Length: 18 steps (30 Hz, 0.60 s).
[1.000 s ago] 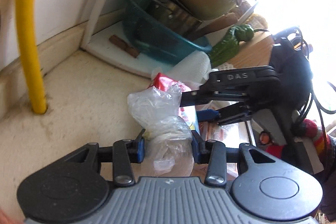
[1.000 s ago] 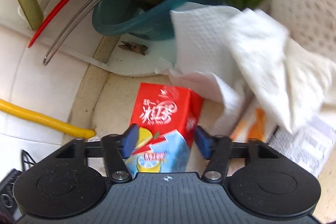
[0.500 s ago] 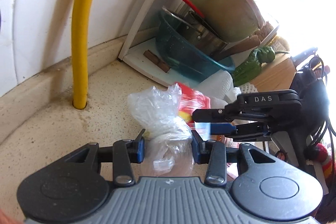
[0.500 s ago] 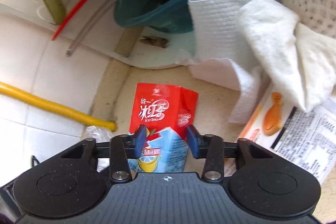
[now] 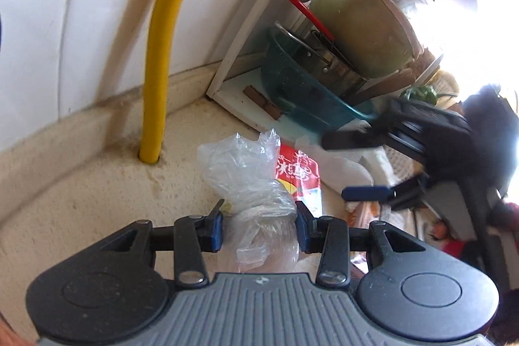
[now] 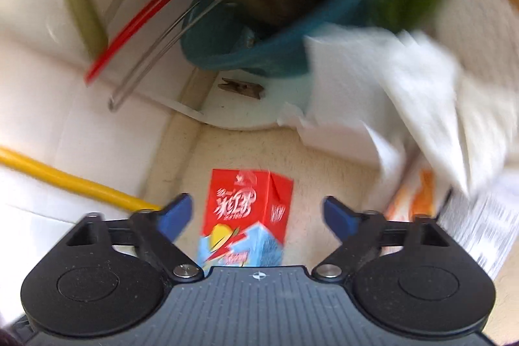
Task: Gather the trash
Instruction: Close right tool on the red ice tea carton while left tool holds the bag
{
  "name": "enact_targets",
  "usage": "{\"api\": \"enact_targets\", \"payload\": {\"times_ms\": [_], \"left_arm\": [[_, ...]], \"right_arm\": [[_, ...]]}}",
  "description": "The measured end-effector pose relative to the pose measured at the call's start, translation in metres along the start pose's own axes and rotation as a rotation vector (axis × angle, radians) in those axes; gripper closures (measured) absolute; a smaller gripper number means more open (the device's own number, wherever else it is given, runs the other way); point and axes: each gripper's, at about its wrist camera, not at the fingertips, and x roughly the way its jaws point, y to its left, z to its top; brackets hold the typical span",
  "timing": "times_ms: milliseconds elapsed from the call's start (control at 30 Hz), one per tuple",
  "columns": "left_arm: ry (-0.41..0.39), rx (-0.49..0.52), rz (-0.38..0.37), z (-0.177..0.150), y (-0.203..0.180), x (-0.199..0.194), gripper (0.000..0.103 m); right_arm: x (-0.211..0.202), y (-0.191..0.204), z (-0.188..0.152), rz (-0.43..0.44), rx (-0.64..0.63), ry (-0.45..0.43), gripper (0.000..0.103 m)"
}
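Right fingers (image 6: pixel 340 216) wide; 1 carton (image 6: pixel 248 216); 1 bag (image 5: pixel 249 184) gripped left.

1. The counter (image 6: pixel 337 171) is pale and speckled, and it meets a white tiled wall.
2. A red and blue drink carton (image 6: pixel 249 216) lies flat on it.
3. White paper towels (image 6: pixel 382 93) lie crumpled on it, right of the carton.
4. A white rack tray (image 5: pixel 236 93) stands on it in the corner.
5. A yellow pipe (image 5: pixel 155 80) goes down into it by the wall.
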Motion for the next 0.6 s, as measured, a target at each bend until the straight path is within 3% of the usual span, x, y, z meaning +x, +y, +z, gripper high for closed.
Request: {"api": "enact_targets", "payload": {"times_ms": [67, 167, 267, 300, 433, 600], "left_arm": [[-0.007, -0.021, -0.019, -0.004, 0.006, -0.004, 0.068], [0.007, -0.049, -0.037, -0.009, 0.015, -0.002, 0.068], [0.005, -0.047, -0.019, -0.013, 0.019, -0.002, 0.068], [-0.001, -0.043, -0.015, -0.014, 0.019, -0.004, 0.068], [-0.023, 0.014, 0.063, -0.013, 0.012, -0.008, 0.068], [-0.058, 0.037, 0.088, -0.016, -0.001, -0.022, 0.068]], "right_arm": [[0.014, 0.03, 0.0, -0.087, -0.079, 0.035, 0.001], [0.032, 0.055, -0.006, -0.119, -0.124, 0.055, 0.001], [0.046, 0.064, -0.016, -0.206, -0.179, 0.07, 0.007], [0.052, 0.063, -0.02, -0.223, -0.19, 0.086, 0.014], [0.046, 0.048, -0.024, -0.185, -0.195, 0.097, 0.022], [0.01, 0.033, -0.032, -0.136, -0.22, 0.054, 0.023]]}}
